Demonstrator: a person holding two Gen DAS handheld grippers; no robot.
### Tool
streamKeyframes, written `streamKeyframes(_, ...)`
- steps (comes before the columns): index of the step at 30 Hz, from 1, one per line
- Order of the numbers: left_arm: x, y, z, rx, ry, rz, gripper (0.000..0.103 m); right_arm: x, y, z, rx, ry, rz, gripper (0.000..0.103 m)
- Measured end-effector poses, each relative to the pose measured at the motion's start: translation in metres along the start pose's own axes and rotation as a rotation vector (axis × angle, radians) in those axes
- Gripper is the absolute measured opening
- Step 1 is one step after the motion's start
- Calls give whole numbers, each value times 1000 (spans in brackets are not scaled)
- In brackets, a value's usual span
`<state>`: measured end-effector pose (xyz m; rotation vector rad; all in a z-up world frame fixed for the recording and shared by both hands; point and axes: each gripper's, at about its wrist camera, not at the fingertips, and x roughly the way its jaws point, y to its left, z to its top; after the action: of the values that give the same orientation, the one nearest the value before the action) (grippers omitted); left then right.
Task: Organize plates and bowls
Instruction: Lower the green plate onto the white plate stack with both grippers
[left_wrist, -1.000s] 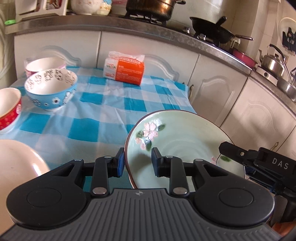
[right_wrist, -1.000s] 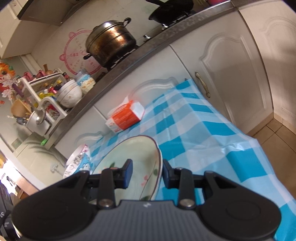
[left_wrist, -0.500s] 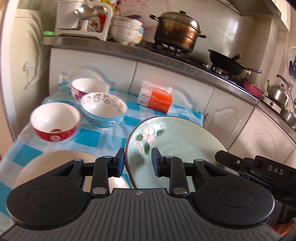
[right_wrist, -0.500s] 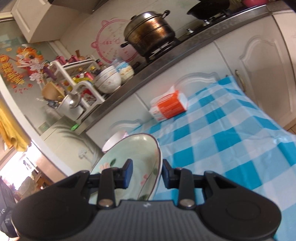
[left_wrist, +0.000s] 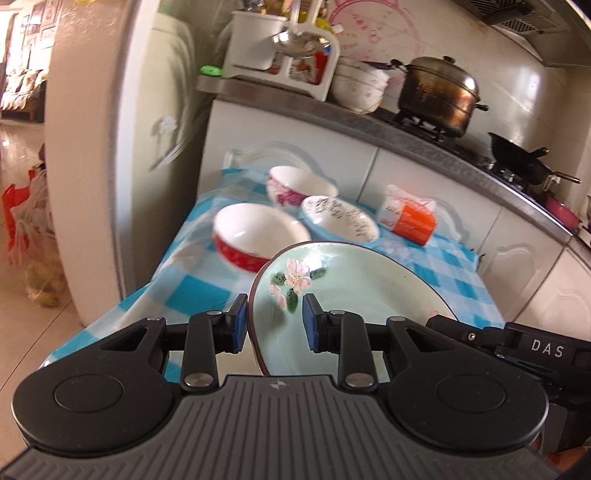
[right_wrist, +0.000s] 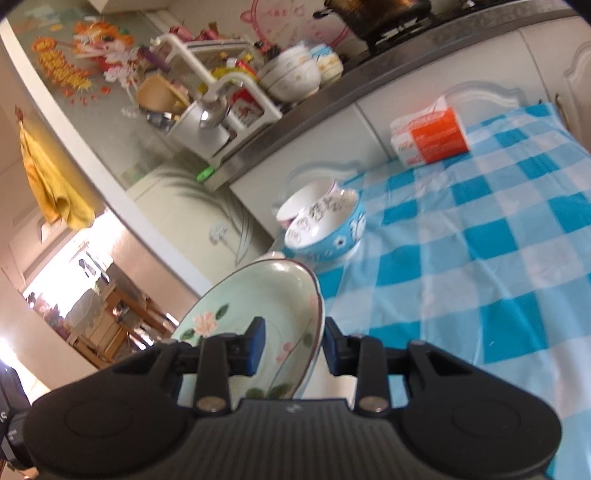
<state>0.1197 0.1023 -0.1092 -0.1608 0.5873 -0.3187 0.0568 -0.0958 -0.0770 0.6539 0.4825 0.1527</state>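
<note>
A pale green plate (left_wrist: 351, 288) with pink flowers hangs tilted above the blue checked tablecloth (left_wrist: 207, 291), gripped at two sides. My left gripper (left_wrist: 274, 323) is shut on its left rim. My right gripper (right_wrist: 293, 345) is shut on the right rim of the green plate (right_wrist: 258, 295). Beyond the plate stand a red bowl (left_wrist: 255, 236), a blue bowl (left_wrist: 340, 221) and a pink-flowered bowl (left_wrist: 295, 184). The right wrist view shows the blue bowl (right_wrist: 325, 229) with the pink-flowered bowl (right_wrist: 303, 199) right behind it.
An orange and white tissue pack (left_wrist: 410, 218) lies at the table's back by the white cabinets. The counter above holds a utensil rack (left_wrist: 280, 55), stacked bowls (left_wrist: 358, 88), a pot (left_wrist: 436, 96) and a wok (left_wrist: 517, 162). A white fridge (left_wrist: 92, 147) stands left of the table.
Both grippers have carried the green plate leftward across the table and turned that way. The three bowls, the fridge and the room beyond have come into view.
</note>
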Motion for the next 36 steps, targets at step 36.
streamKeyframes(36,24,22,-21,0,67,45,32,35,12,-27,-196,86,-118,36)
